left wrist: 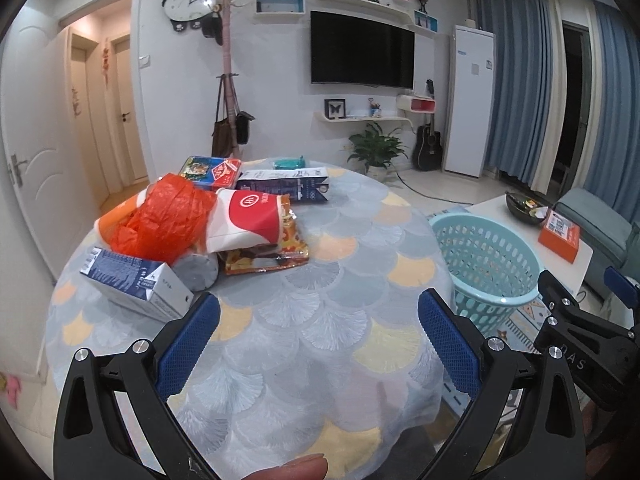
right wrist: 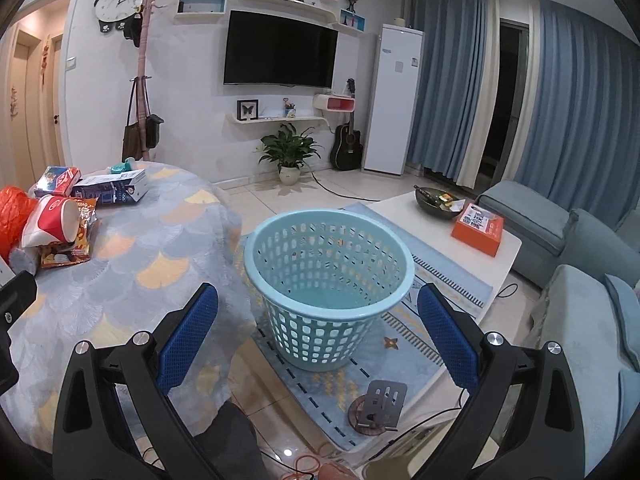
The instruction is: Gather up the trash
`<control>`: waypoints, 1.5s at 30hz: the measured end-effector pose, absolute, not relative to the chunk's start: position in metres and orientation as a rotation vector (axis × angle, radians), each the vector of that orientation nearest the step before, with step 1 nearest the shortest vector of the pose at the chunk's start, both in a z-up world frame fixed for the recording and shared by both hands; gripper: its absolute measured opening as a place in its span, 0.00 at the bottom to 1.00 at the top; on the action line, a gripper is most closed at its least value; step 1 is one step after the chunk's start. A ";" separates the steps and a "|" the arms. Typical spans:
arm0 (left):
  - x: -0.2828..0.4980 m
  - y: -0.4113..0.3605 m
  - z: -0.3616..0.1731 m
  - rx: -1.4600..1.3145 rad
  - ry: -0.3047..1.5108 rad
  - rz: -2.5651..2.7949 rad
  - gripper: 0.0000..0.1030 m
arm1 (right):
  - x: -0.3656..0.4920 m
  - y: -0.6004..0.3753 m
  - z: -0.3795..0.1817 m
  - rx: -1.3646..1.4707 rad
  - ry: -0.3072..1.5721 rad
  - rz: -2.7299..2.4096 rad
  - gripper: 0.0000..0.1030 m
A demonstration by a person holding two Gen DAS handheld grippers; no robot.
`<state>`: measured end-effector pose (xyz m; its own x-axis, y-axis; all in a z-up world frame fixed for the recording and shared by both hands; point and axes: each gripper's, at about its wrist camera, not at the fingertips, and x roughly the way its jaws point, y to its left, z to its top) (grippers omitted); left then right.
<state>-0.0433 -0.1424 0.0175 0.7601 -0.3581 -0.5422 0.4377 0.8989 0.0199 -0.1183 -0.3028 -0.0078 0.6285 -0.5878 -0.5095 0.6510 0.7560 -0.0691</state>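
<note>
Trash lies piled on the left of the round table (left wrist: 320, 320): an orange plastic bag (left wrist: 160, 216), a red-and-white paper cup (left wrist: 248, 220), a snack wrapper (left wrist: 276, 256), a blue-and-white carton (left wrist: 136, 284), a second carton (left wrist: 284, 186) and a colourful box (left wrist: 210, 172). My left gripper (left wrist: 318, 340) is open and empty above the table's near part. My right gripper (right wrist: 318, 336) is open and empty, hovering over the light blue basket (right wrist: 328, 280) on the floor right of the table. The basket also shows in the left wrist view (left wrist: 484, 264).
A white coffee table (right wrist: 460, 248) with an orange box (right wrist: 478, 226) and a dark bowl (right wrist: 436, 200) stands behind the basket. A blue sofa (right wrist: 580, 280) is at right. A metal stand (right wrist: 380, 400) and cables lie on the rug near the basket.
</note>
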 end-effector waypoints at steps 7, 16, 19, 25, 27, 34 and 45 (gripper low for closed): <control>-0.049 -0.143 0.021 0.150 0.546 -0.425 0.93 | -0.123 -0.305 -0.005 0.135 0.528 -0.698 0.93; -0.051 -0.142 0.021 0.157 0.548 -0.412 0.93 | -0.120 -0.304 -0.008 0.150 0.536 -0.670 0.93; -0.050 -0.141 0.020 0.155 0.549 -0.407 0.93 | -0.118 -0.304 -0.009 0.155 0.543 -0.666 0.93; -0.049 -0.139 0.020 0.149 0.551 -0.403 0.93 | -0.116 -0.302 -0.009 0.152 0.542 -0.660 0.93; -0.048 -0.138 0.020 0.149 0.551 -0.402 0.93 | -0.116 -0.301 -0.008 0.149 0.541 -0.658 0.93; -0.046 -0.135 0.019 0.146 0.560 -0.396 0.93 | -0.112 -0.297 -0.008 0.146 0.542 -0.648 0.93; -0.048 -0.133 0.021 0.145 0.556 -0.395 0.93 | -0.112 -0.295 -0.006 0.143 0.538 -0.637 0.93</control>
<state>-0.0485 -0.1334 0.0210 0.7770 -0.3249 -0.5391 0.4021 0.9152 0.0279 -0.1122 -0.2945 -0.0055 0.6726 -0.5273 -0.5192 0.5997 0.7995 -0.0351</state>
